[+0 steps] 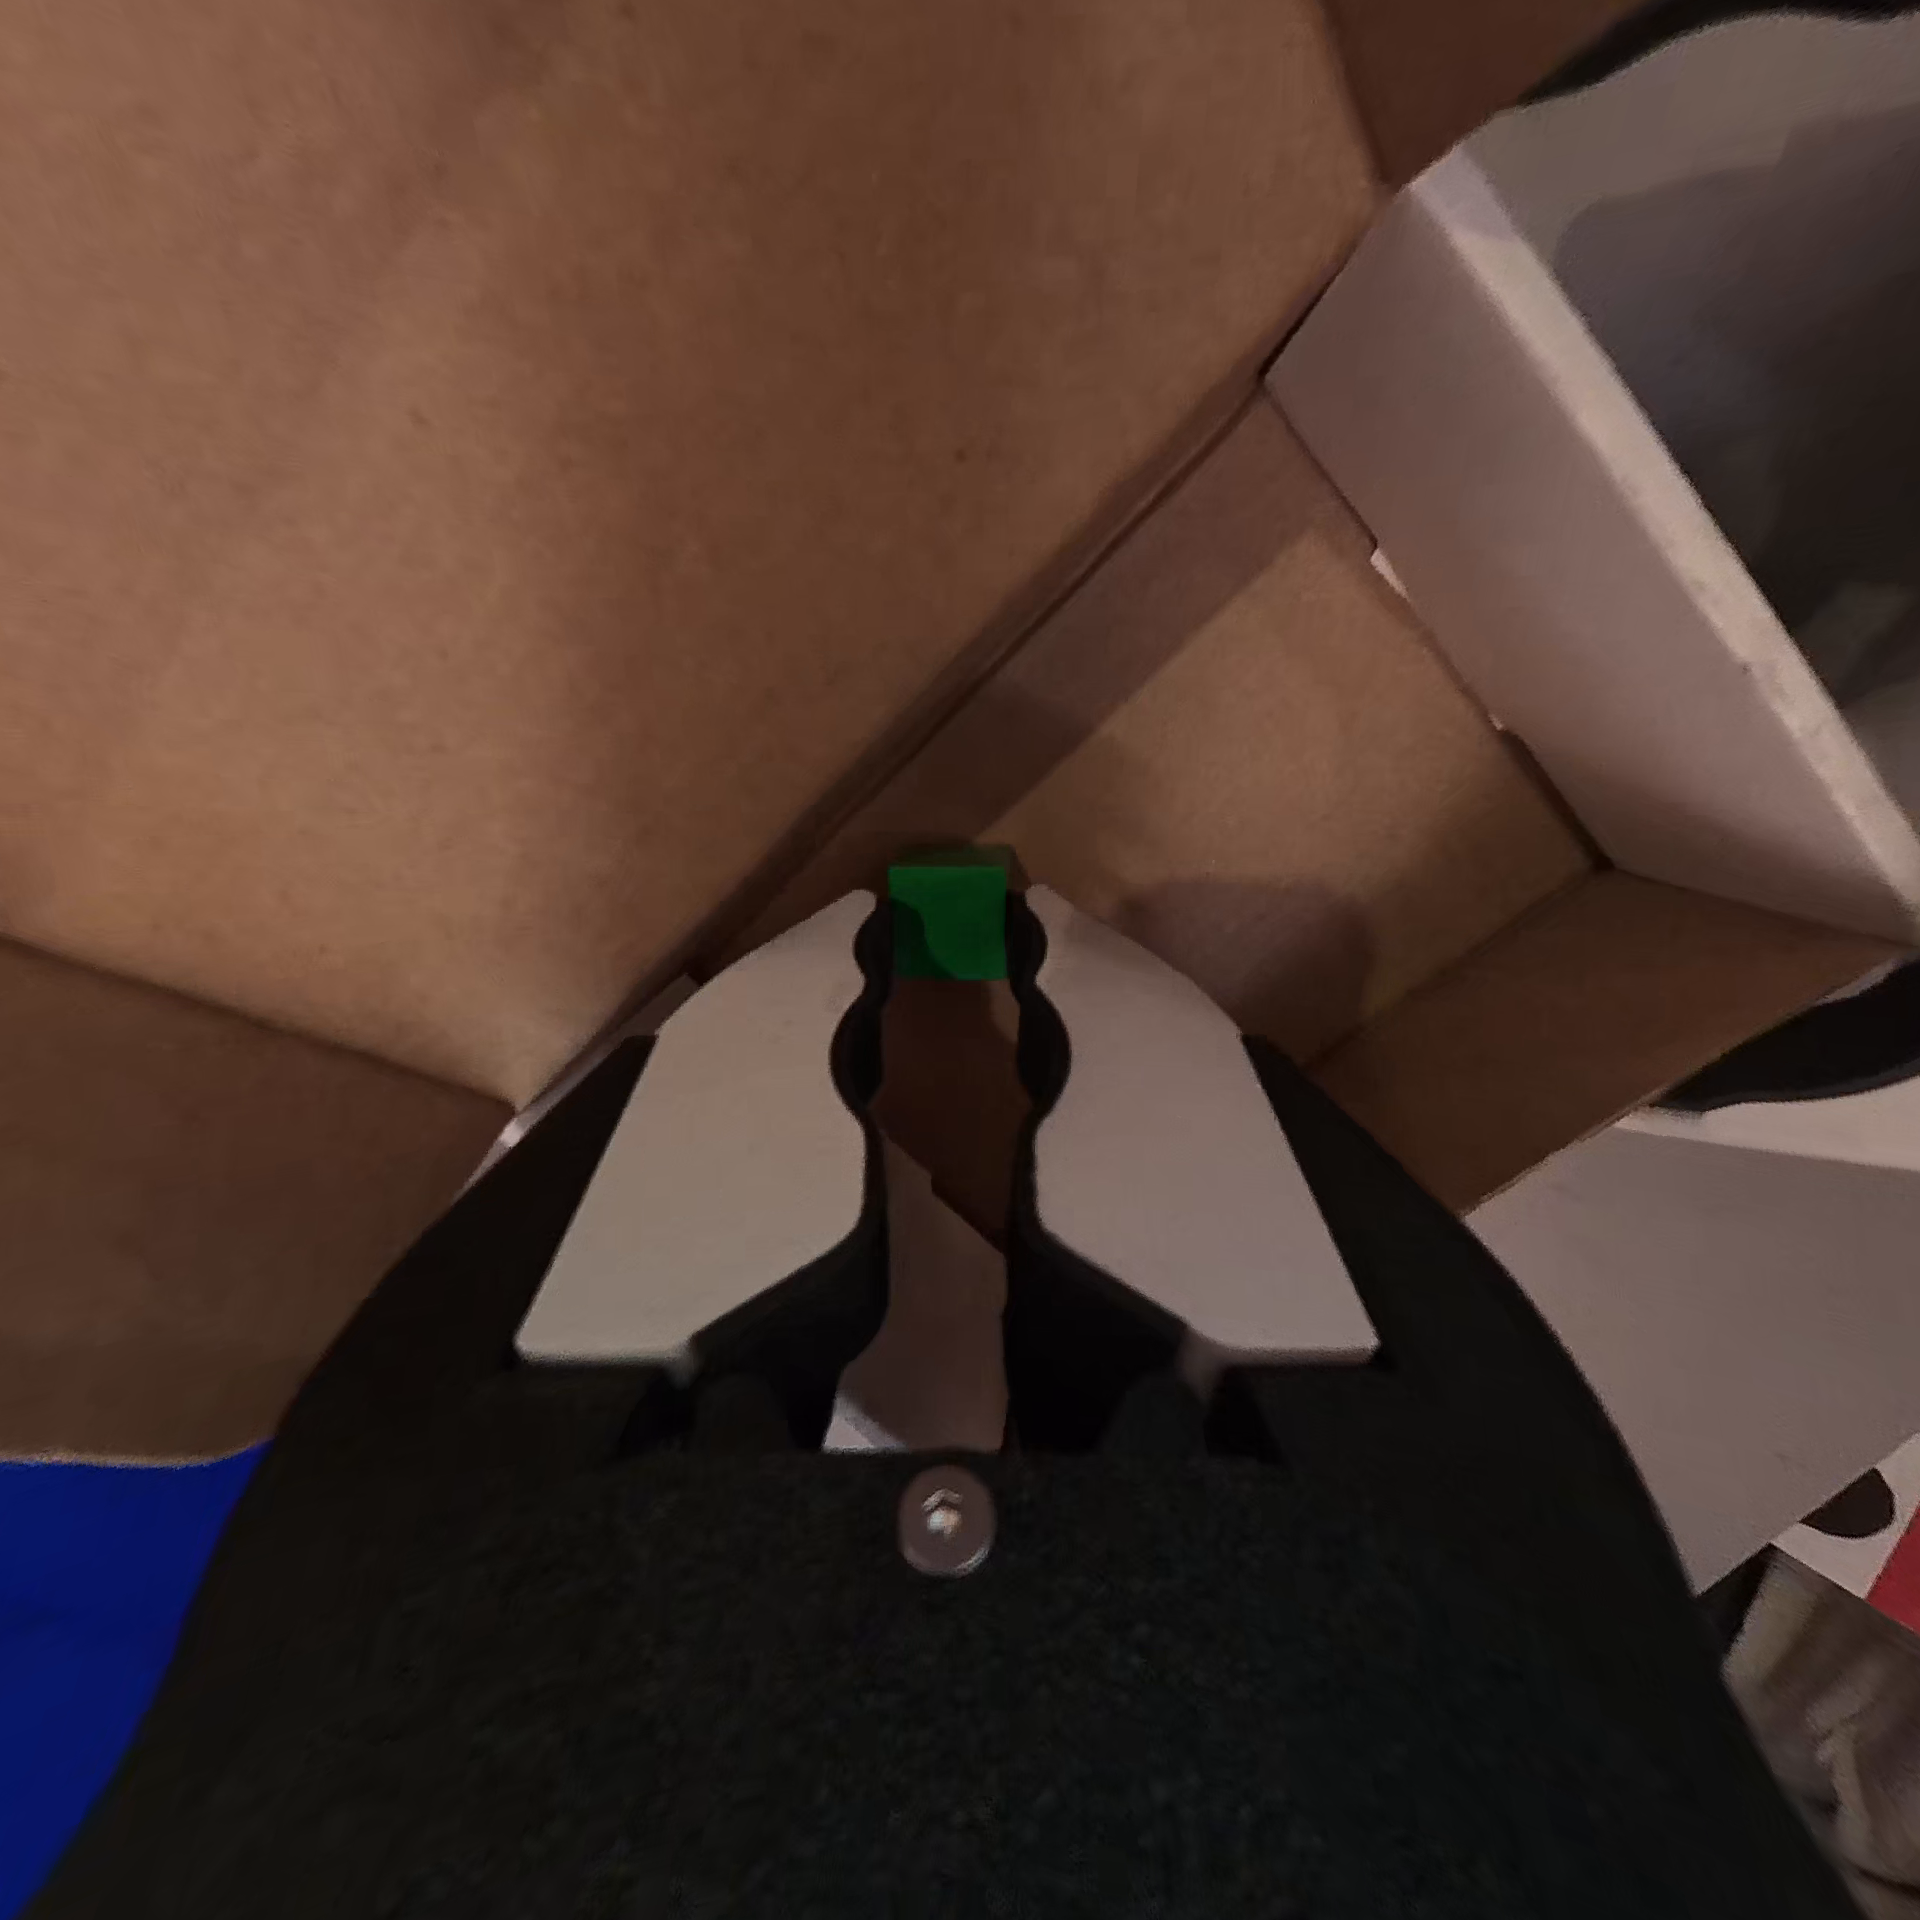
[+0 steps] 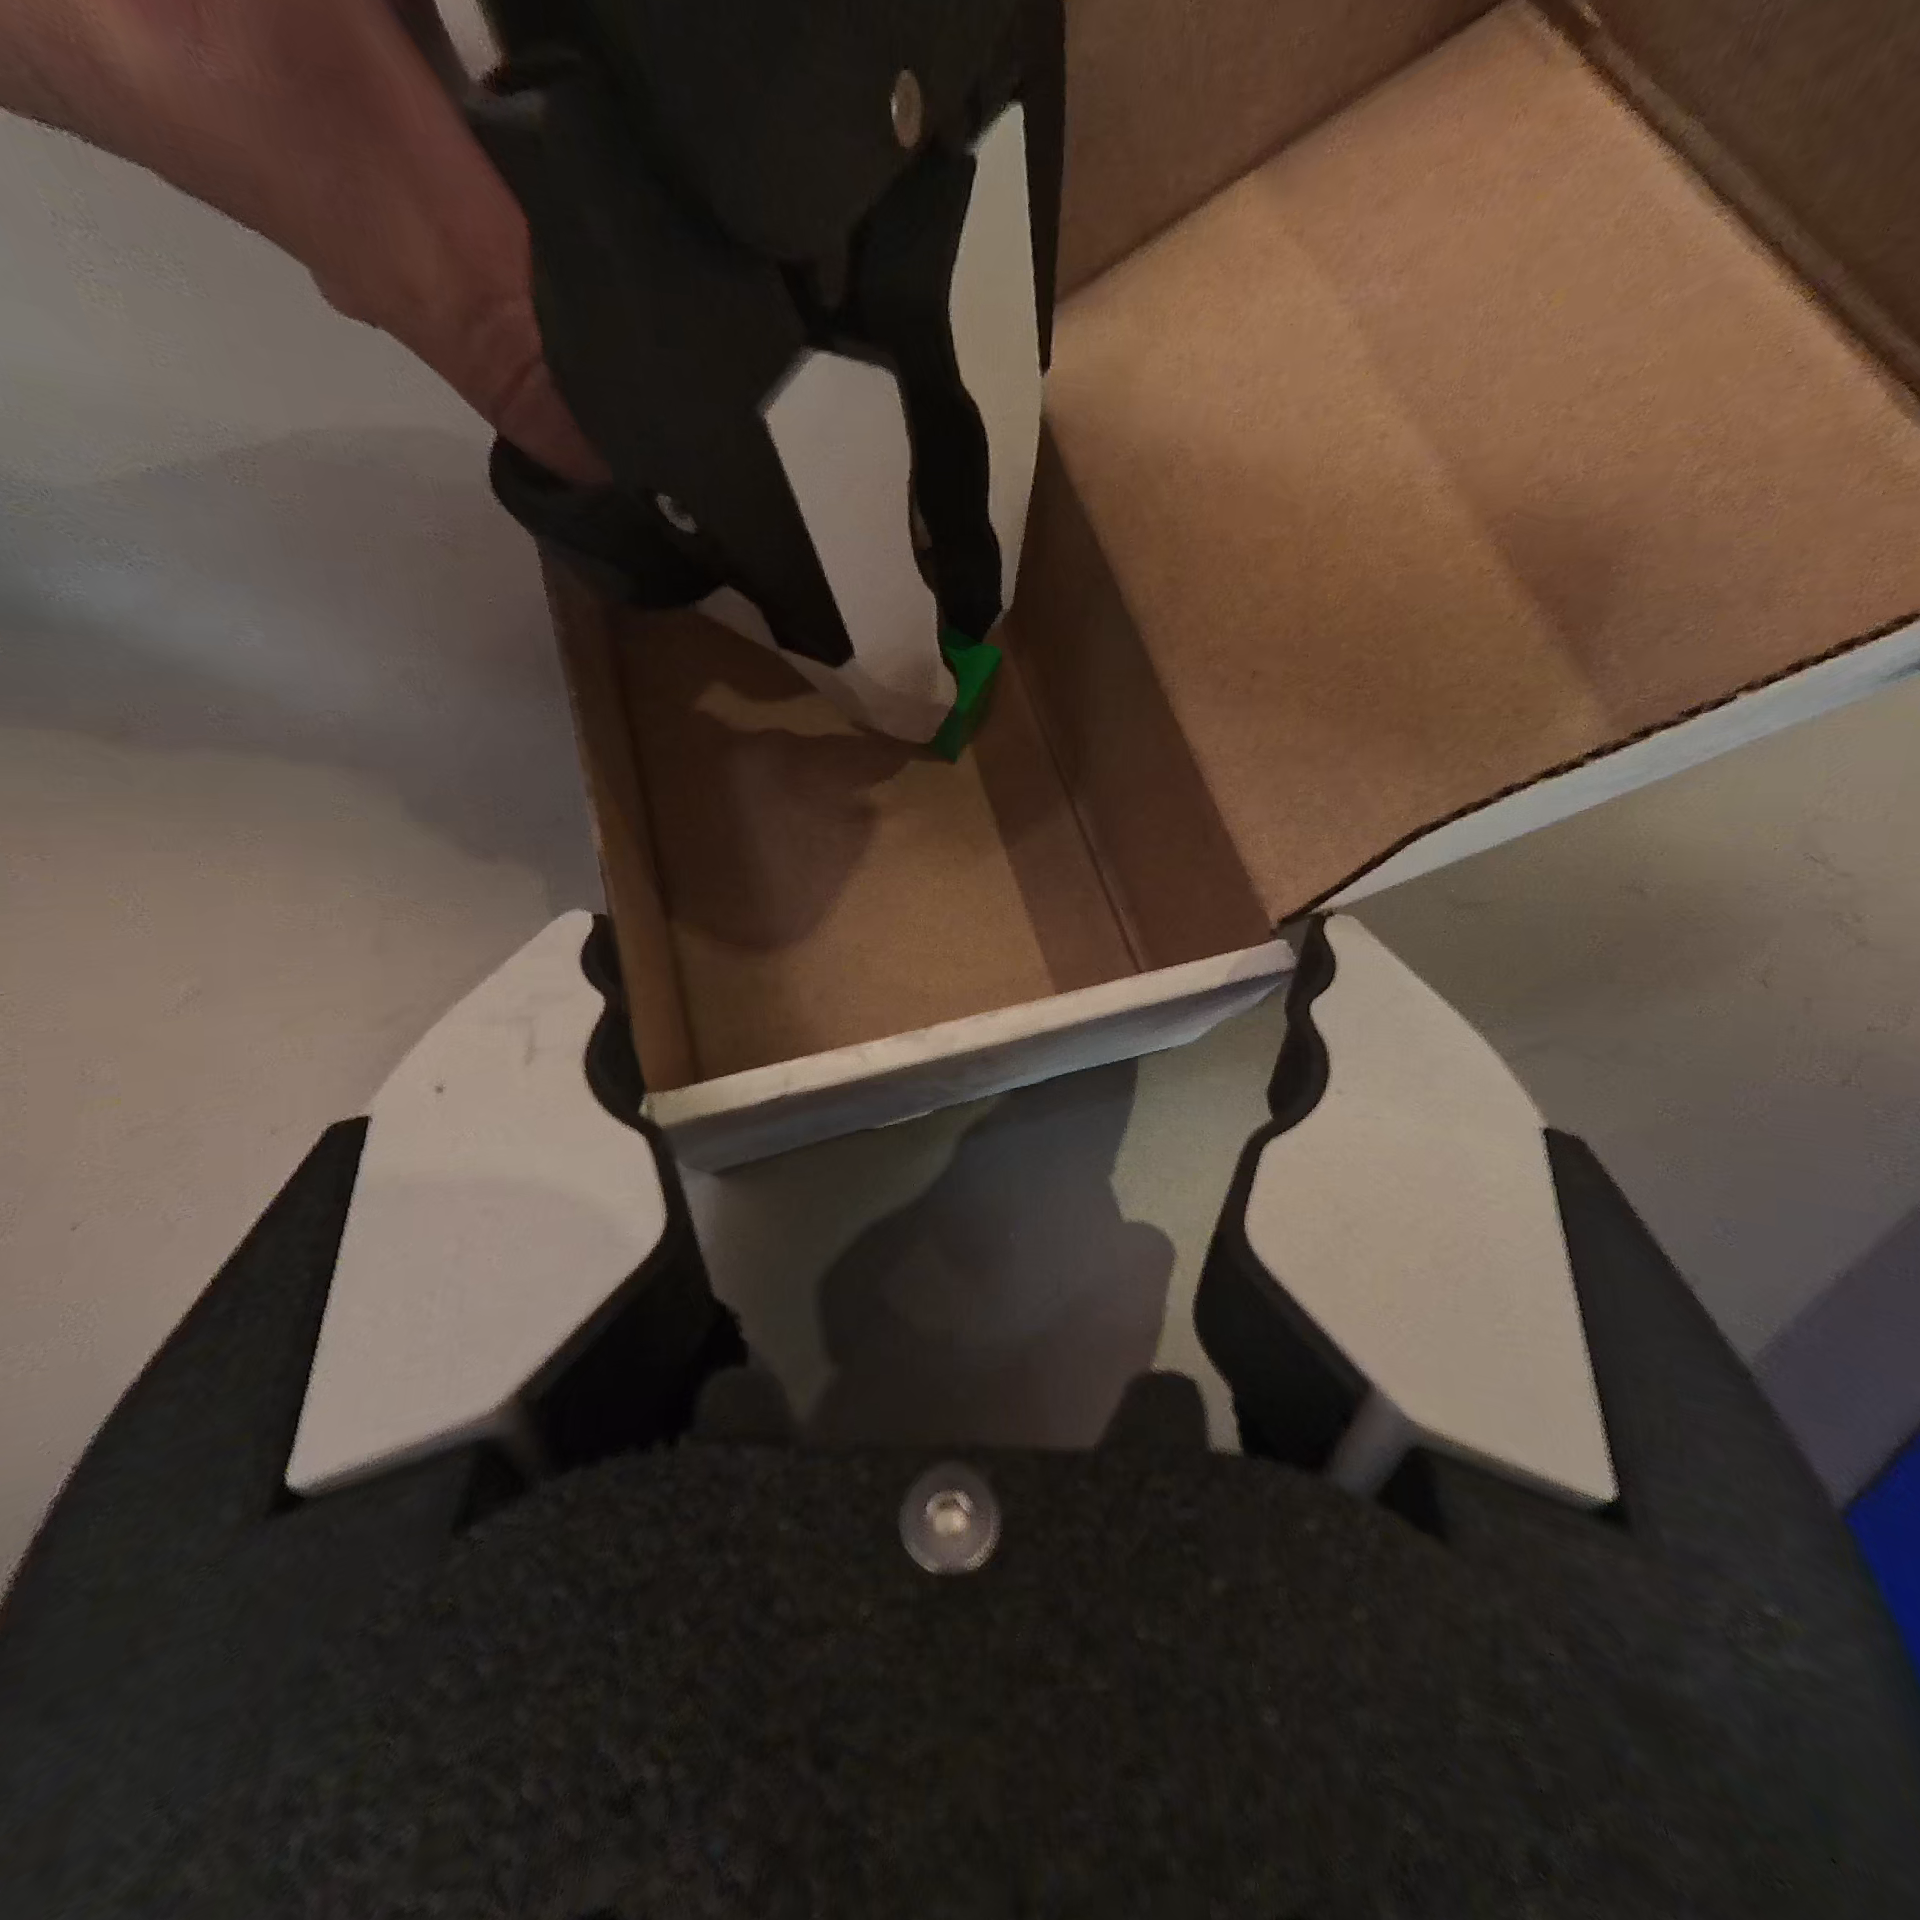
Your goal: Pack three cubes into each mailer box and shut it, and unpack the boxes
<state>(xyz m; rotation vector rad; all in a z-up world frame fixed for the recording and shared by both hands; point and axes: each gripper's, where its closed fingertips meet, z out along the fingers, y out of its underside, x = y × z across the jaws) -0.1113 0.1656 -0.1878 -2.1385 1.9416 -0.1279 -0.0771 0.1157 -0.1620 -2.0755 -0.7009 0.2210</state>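
At frame centre the left gripper (image 1: 951, 925) pinches a green cube (image 1: 948, 920) low inside the open mailer box (image 2: 966, 1070) on the table (image 2: 208, 831). The cube looks light, rigid, best gripped on flat opposite faces. The right gripper (image 2: 951, 1029) is spread wide, straddling the box's near wall.

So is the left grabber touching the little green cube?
Touching. In the left wrist view the left grabber has both fingertips pressed on the sides of the green cube, with no gap. The right wrist view shows the same pinch inside the open box.
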